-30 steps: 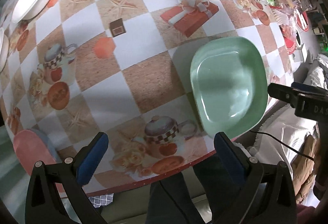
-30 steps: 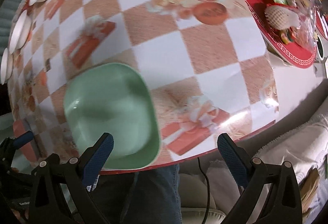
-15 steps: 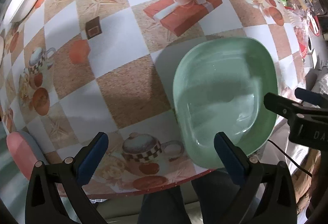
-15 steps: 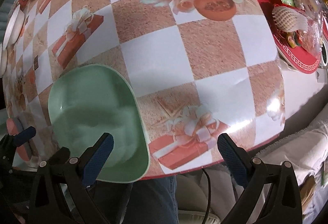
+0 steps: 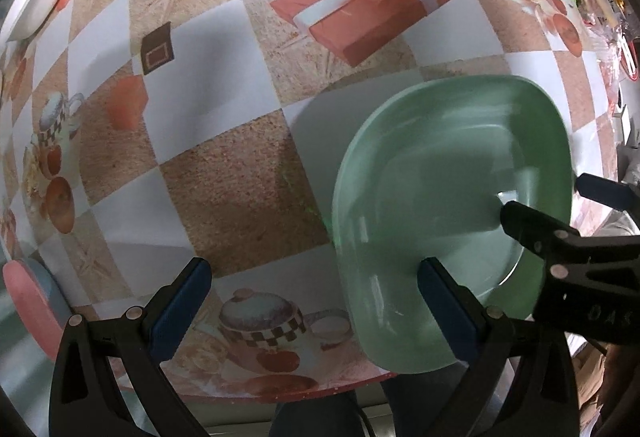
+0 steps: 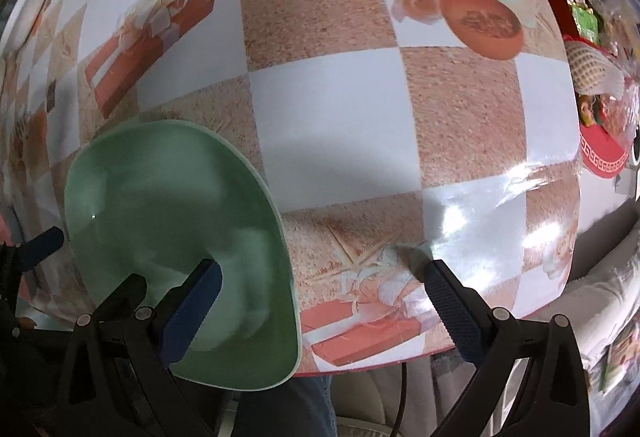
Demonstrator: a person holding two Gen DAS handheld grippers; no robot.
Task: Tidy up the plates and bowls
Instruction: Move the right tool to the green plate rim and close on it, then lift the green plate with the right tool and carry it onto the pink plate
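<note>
Where the table ends, green plate [image 5: 448,205], bare inside.

The pale green, rounded-square plate [image 5: 440,197] lay open side up at the table's near edge, beneath the left gripper's [image 5: 312,301] right finger and the right gripper's [image 6: 320,297] left finger.
</note>
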